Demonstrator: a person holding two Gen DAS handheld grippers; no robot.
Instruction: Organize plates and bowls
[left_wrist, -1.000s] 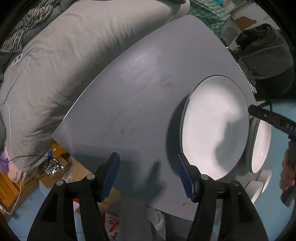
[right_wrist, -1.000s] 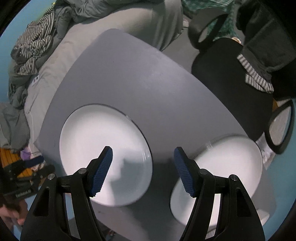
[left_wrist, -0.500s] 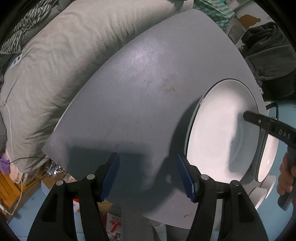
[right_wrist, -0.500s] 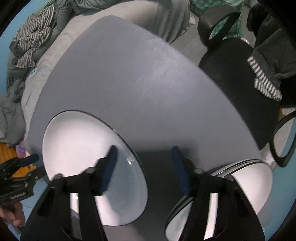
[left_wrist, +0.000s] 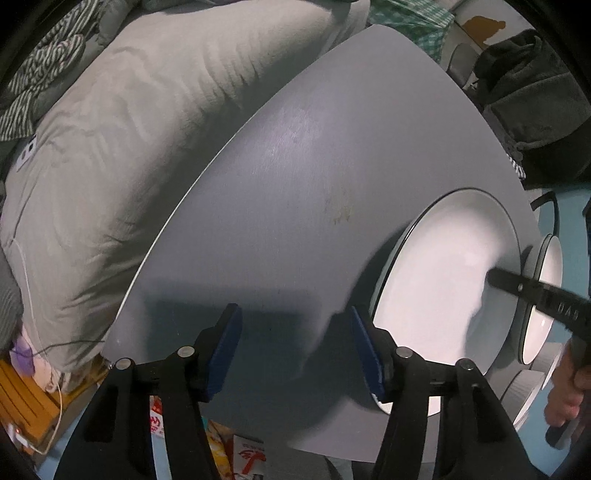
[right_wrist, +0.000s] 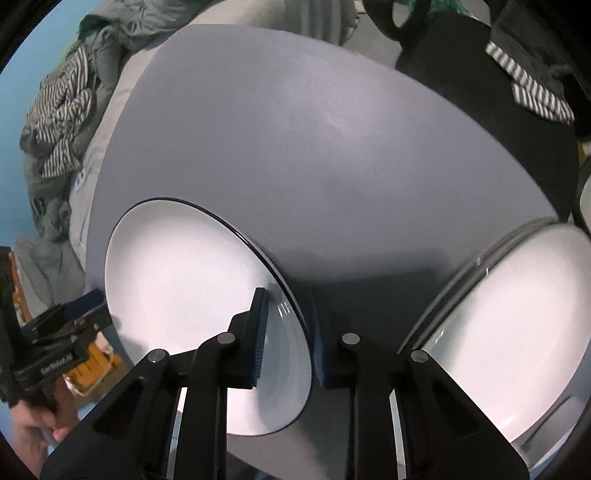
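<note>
On my grey table (right_wrist: 332, 155), the black-rimmed white plate (right_wrist: 177, 280) lies flat beside a second stack (right_wrist: 517, 314). My right gripper (right_wrist: 286, 336) has just been closing astride its near rim, apparently clamped; lifting comes next. My left gripper (left_wrist: 295, 354) hovers apart, empty.

Table (right_wrist: 295, 155): upper and middle of right wrist frame bare grey, open to pass. Lower left taken by white plate (right_wrist: 177, 280); lower right by stacked plates (right_wrist: 509, 332). Dark gap between the two is narrow; right gripper (right_wrist: 286, 336) sits there, jaws just closing astride the plate's rim. Left gripper (left_wrist: 295, 350) over bare table, plate edge just beside its right finger. Bedding (left_wrist: 110, 129) crowds the table's left edge; chair (right_wrist: 461, 74) at upper right.
</note>
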